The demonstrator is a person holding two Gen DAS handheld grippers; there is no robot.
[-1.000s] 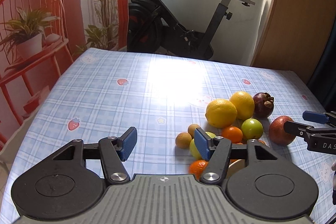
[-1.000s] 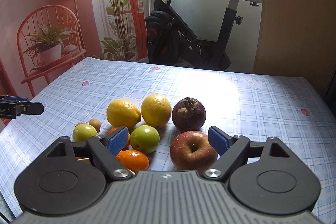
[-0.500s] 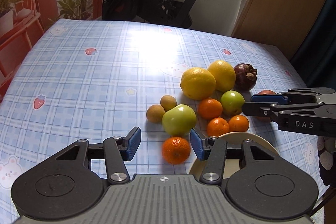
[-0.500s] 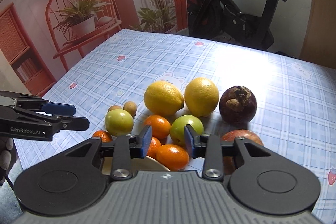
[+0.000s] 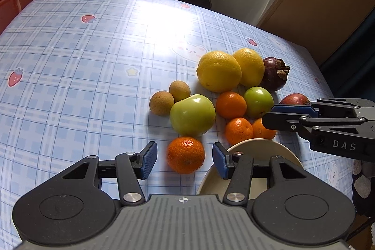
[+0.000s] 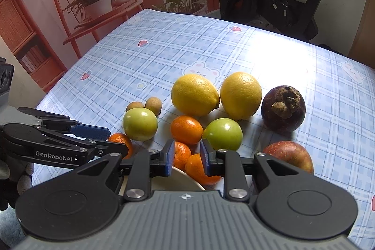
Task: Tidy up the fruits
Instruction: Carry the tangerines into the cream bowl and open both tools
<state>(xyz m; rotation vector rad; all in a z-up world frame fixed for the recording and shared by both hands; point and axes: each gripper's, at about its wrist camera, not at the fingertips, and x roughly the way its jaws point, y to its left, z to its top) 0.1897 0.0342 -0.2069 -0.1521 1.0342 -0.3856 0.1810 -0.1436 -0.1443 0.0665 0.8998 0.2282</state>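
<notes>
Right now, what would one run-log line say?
left claw: closing, around tangerine, no contact | right claw: narrowed, empty, above tangerines by plate | nothing plated

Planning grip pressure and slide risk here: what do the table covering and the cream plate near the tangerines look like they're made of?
Table covering: looks like glossy vinyl or oilcloth, since window light glares off its printed blue plaid. Likely slippery.
Cream plate: smooth, matte, thin-rimmed; ceramic or melamine, can't tell which.

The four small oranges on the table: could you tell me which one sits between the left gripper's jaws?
The lone orange nearest the camera, below the larger green apple. The left gripper brackets it with open jaws; the other three cluster further right, by the plate.
</notes>
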